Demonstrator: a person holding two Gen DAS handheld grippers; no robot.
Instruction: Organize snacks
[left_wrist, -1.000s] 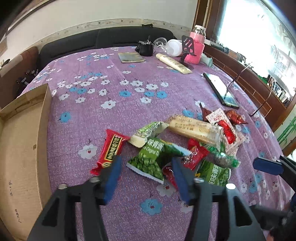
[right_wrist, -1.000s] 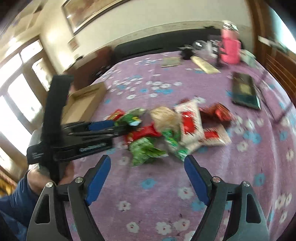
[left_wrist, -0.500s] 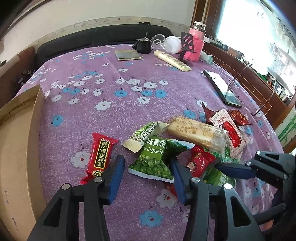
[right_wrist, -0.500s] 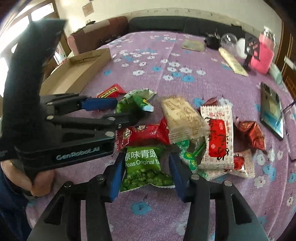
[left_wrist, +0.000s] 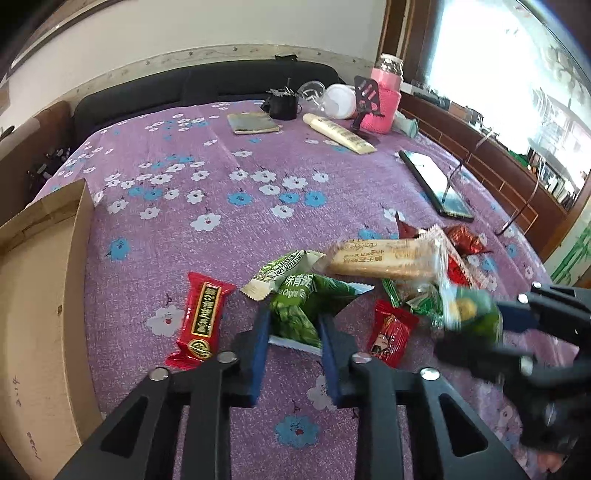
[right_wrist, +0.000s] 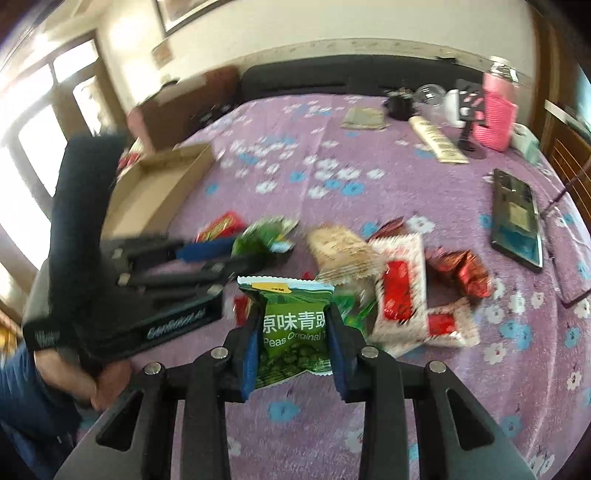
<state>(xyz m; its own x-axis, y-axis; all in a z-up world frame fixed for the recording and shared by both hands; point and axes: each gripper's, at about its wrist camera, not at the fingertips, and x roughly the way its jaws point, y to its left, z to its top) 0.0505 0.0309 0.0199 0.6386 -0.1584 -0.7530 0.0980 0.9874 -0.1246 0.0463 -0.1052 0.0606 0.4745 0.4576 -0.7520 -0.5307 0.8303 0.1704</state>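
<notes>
My left gripper (left_wrist: 294, 321) is closing its jaws, and the blue pads pinch a green pea packet (left_wrist: 314, 291) at the near edge of the snack pile. The right gripper (right_wrist: 294, 314) is closing too, its pads pressing both sides of another green pea packet (right_wrist: 291, 295), which stands upright between them. In the left wrist view that second packet (left_wrist: 469, 310) is a blur at the right gripper's tips. A red bar (left_wrist: 203, 321), a green-white packet (left_wrist: 284, 266), a long biscuit pack (left_wrist: 384, 258) and a small red packet (left_wrist: 391, 332) lie on the purple flowered cloth (left_wrist: 221, 192).
An open cardboard box (left_wrist: 44, 295) sits at the left edge of the table. A phone (left_wrist: 436, 188) lies to the right. At the far end are a cream tube (left_wrist: 340, 133), a pink bottle (left_wrist: 384, 103) and a booklet (left_wrist: 253, 123). A hand (right_wrist: 74, 373) holds the left gripper.
Both grippers went from wide open to pinched on green pea packets. The right gripper came in to the pile beside the left one, and its packet now stands up between its pads.
</notes>
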